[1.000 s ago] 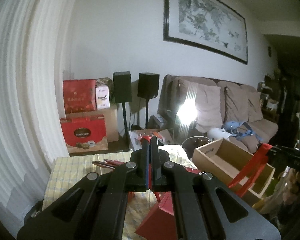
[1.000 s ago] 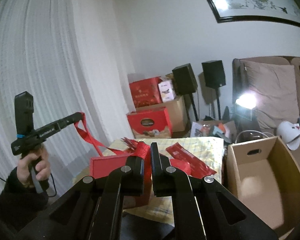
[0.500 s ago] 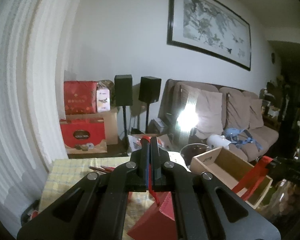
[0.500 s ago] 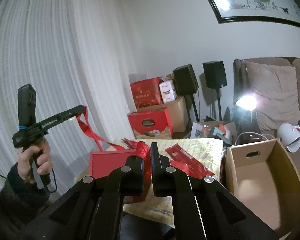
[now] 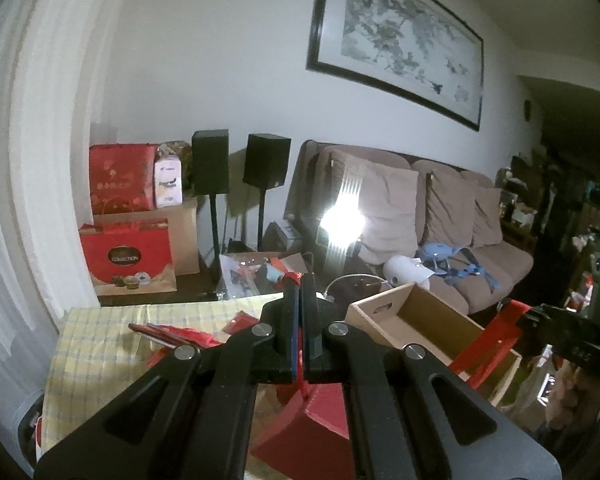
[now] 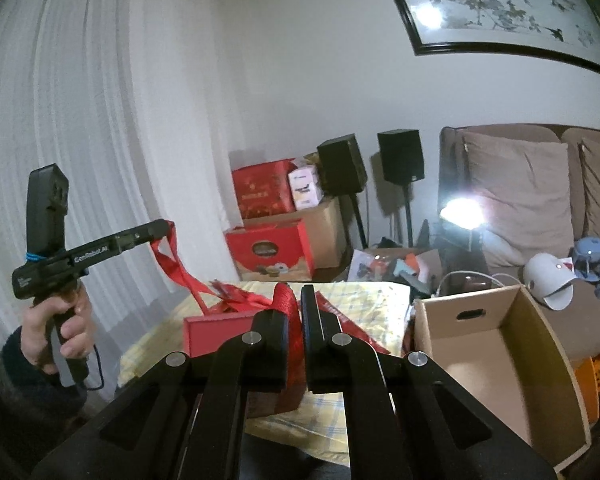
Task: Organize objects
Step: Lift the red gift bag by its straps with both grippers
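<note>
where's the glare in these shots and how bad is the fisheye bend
Left wrist view: a bright lamp flares with streaks in front of the sofa; the curtain bows strongly. Right wrist view: the same lamp blooms at right, glare reflects on the framed picture, and the corners vignette black.

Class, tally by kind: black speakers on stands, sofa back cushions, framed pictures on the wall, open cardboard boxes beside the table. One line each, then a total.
Black speakers: 2
Sofa back cushions: 3
Framed pictures: 1
Open cardboard boxes: 1
Total: 7
</note>
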Available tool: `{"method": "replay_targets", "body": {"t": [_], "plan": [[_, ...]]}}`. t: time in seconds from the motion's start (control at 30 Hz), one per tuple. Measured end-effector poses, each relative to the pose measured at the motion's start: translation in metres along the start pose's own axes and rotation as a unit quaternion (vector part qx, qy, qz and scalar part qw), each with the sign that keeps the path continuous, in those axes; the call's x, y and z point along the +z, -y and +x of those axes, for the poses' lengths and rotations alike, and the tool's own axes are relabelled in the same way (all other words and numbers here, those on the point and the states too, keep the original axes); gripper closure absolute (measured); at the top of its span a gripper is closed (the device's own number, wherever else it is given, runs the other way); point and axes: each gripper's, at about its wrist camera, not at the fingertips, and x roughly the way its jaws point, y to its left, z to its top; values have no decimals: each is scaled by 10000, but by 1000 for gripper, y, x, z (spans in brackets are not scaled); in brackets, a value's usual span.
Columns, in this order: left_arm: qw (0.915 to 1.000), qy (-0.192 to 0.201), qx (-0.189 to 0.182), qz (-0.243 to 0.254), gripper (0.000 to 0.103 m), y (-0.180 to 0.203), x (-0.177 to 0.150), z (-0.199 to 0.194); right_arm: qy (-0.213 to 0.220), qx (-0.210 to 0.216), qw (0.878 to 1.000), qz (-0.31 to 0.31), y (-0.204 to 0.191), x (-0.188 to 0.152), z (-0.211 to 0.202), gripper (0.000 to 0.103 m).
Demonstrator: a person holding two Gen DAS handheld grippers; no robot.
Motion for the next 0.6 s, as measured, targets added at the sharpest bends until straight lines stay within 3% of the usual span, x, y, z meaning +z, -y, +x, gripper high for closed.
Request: {"method": "replay_targets", "body": {"t": [0.6], "plan": [[9990, -59, -315, 309, 102, 41, 15, 20, 62, -601, 9982, -52, 21, 4, -11, 99]]}}
